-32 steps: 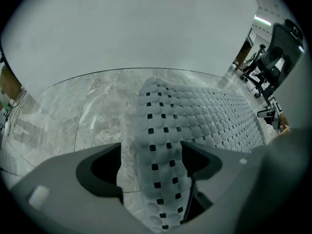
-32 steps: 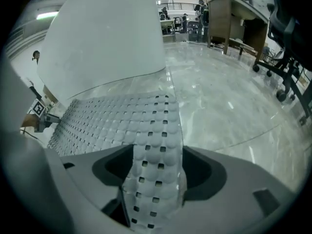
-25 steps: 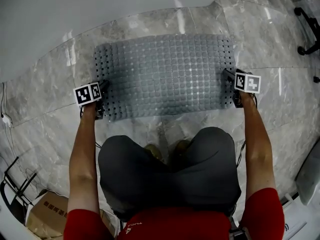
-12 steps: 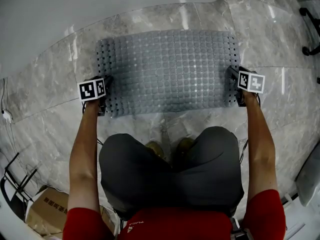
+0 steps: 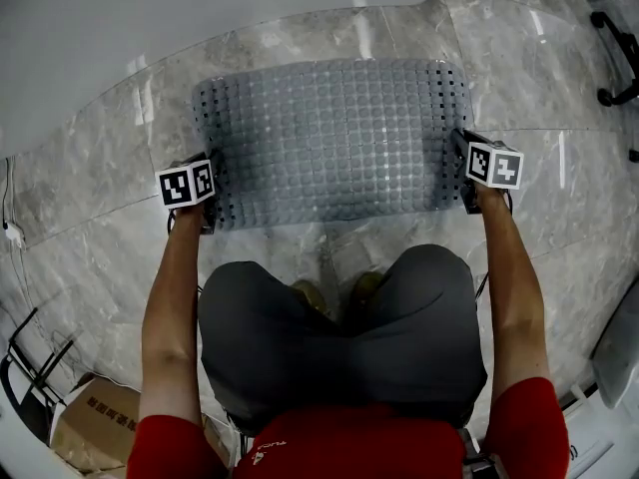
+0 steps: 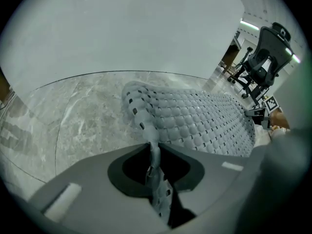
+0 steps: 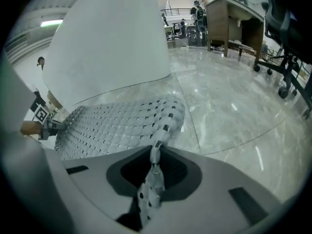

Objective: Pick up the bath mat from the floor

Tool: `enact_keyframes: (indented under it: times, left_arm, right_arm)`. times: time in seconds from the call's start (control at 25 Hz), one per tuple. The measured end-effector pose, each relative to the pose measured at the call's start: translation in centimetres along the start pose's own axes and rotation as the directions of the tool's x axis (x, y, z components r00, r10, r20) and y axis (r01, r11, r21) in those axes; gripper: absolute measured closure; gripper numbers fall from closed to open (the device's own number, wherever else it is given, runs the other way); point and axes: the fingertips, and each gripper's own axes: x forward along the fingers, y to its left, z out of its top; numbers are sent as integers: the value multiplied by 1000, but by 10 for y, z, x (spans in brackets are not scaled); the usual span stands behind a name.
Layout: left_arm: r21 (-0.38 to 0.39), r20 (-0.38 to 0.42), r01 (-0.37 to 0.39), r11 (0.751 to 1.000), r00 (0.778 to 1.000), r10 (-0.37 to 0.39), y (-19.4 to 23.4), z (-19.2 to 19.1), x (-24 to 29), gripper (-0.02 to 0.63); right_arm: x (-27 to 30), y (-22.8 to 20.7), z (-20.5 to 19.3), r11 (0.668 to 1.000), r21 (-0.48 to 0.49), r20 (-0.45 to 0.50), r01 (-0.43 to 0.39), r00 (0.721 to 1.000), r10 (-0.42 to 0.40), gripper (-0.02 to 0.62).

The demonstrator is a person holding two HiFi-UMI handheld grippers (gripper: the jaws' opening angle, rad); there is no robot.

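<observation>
The grey rubber bath mat [image 5: 329, 143], studded and perforated, lies on the marble floor in front of the crouching person. My left gripper [image 5: 210, 190] is at the mat's left short edge, near the front corner. In the left gripper view its jaws [image 6: 153, 155] are closing and pinch that edge, which stands up as a fold of mat [image 6: 195, 121]. My right gripper [image 5: 462, 168] is at the right short edge. Its jaws [image 7: 155, 162] are closing too, with the mat [image 7: 117, 126] edge squeezed between them and lifted off the floor.
A curved white wall [image 5: 150, 18] runs just behind the mat. Office chairs [image 6: 261, 62] stand to the right, one chair base [image 5: 619, 58] showing in the head view. A cardboard box [image 5: 90, 427] sits behind on the left. A wooden desk [image 7: 234, 23] stands farther back.
Both grippers have closed onto the mat's side edges. The mat's ends now curl up slightly at the jaws, and the hands have shifted a little inward.
</observation>
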Motion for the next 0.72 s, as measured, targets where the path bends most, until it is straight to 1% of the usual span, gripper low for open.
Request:
enact_keyframes:
  times: [0.16,0.32,0.6,0.72]
  left_arm:
    - [17,54,37,999,998,-38,-12,8,-15,555]
    - [14,108,79,997,991,-80,-21,10,-35,557]
    - [51,196,152,987,968,-159,-52,21,-73,557]
    - [65,231,174,983,955,-184,-56,24,-93,557]
  right_arm:
    - [-20,15,12,998,-8,71,-55,996,56,551]
    - [-45,35,24,993,-24,141,-118,983,121,552]
    - [-94,61,38,982,-28,243,-188,951,189,555]
    - [-112,76,45,975,-34,277,-219,936,219,555]
